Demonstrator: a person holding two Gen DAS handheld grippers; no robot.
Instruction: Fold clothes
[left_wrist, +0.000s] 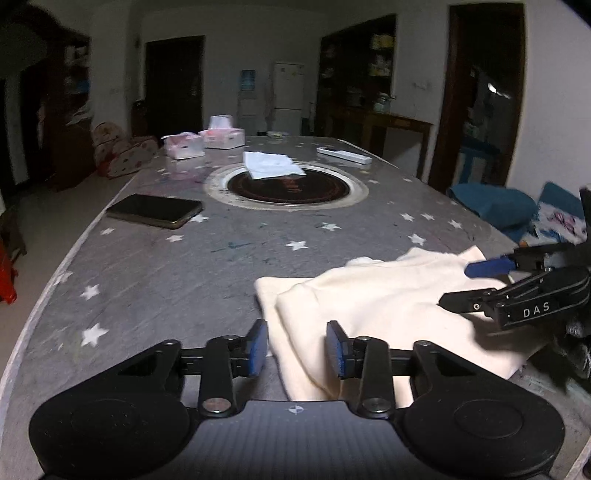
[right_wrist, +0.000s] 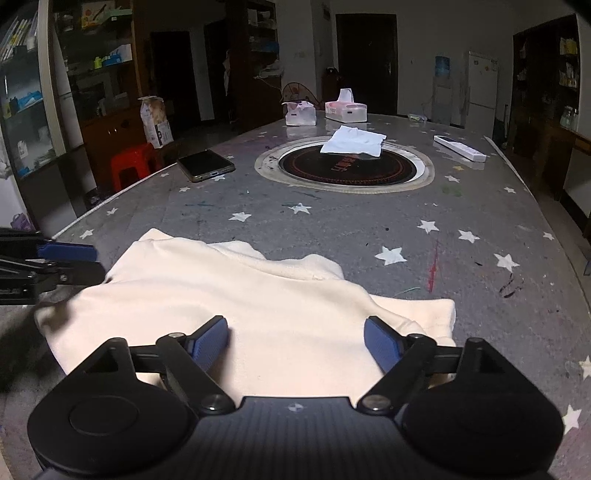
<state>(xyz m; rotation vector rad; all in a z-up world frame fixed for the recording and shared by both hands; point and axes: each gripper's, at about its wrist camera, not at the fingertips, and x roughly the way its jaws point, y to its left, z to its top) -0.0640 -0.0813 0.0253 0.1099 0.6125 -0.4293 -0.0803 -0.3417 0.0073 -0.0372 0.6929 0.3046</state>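
Observation:
A cream garment (left_wrist: 384, 310) lies folded in layers on the grey star-patterned table (left_wrist: 184, 280); it also shows in the right wrist view (right_wrist: 240, 306). My left gripper (left_wrist: 297, 347) is open, its blue pads either side of the garment's left edge, holding nothing. My right gripper (right_wrist: 295, 345) is open over the garment's near part, empty. The right gripper shows in the left wrist view (left_wrist: 476, 284) above the cloth's right side. The left gripper shows at the left edge of the right wrist view (right_wrist: 74, 264).
A phone (left_wrist: 155, 210) lies at the table's left. A round inset hotplate (left_wrist: 288, 188) with a white tissue (left_wrist: 271, 164) sits mid-table. Tissue boxes (left_wrist: 221, 136) and a white remote (left_wrist: 343, 156) stand at the far end. A red stool (right_wrist: 135, 162) stands beside the table.

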